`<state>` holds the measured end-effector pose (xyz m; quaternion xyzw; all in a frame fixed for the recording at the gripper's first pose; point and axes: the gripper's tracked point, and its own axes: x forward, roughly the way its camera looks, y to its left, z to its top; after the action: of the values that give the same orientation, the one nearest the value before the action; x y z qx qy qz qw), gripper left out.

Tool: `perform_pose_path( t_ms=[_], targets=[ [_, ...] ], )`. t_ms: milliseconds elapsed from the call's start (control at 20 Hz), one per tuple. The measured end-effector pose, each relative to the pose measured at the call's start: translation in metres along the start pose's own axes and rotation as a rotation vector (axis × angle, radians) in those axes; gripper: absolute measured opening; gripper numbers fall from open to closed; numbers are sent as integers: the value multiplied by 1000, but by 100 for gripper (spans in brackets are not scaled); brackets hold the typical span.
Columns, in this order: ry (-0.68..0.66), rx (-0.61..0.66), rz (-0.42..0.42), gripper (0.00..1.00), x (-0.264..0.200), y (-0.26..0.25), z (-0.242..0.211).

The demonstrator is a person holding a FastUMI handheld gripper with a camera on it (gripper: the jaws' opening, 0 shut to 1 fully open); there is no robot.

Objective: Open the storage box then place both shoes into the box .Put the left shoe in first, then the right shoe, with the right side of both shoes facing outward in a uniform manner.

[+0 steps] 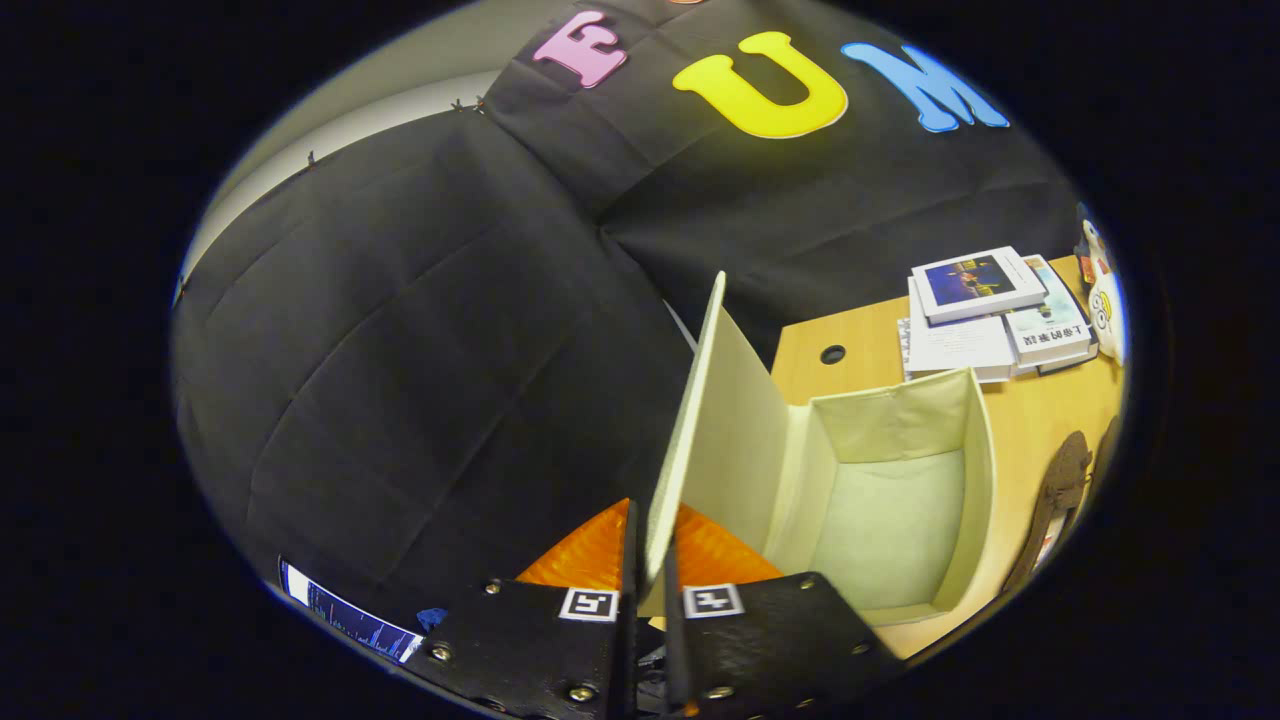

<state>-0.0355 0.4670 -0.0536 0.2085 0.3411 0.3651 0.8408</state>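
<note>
I have the tool (648, 590) clamped on the lid (725, 420) of the storage box (975, 470): both fingers (560, 640) press on the lid's near edge, one on each face, with the thin cream panel running up and away from between them. The lid stands close to upright, tilted a little, hinged along the box's left wall. The box itself sits open on the wooden worktop (1040, 420), just ahead and to the right of the fingers; I can see its pale fabric floor and inner walls, and nothing lies inside that I can make out.

An orange ribbed surface (590, 560) shows on both sides of the lid just above the fingers; I cannot tell what it belongs to, since the fingers and lid cover most of it.

To the right of the box, a dark brown shoe (1055, 490) lies on the worktop, seen edge-on and strongly warped by the lens; its far end is cut off, and a second dark shape beside it is too thin a sliver for me to call. Which shoe it is I cannot tell.

Beyond the box a stack of books (985, 310) rests on the worktop, with a white plush toy (1105, 305) just to its right, only partly visible. A round cable hole (833, 354) sits in the worktop near the books
</note>
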Motion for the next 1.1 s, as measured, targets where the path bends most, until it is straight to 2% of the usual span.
perform_pose_path(
  t_ms=[50, 100, 150, 250, 300, 500, 700, 1100],
  targets=[
    [3, -22, 12, 16, 3, 7, 0],
    [3, -45, 24, 26, 4, 14, 0],
    [-4, -69, 24, 50, 4, 16, 2],
    [-38, -122, -11, 87, 1, 5, 9],
    [-58, -147, -32, 96, -6, 0, 12],
    [-106, -228, -119, 97, -33, -35, 21],
    [-154, -298, -262, 97, -73, -97, 35],
    [-193, -320, -473, 97, -149, -210, 46]
  ],
)
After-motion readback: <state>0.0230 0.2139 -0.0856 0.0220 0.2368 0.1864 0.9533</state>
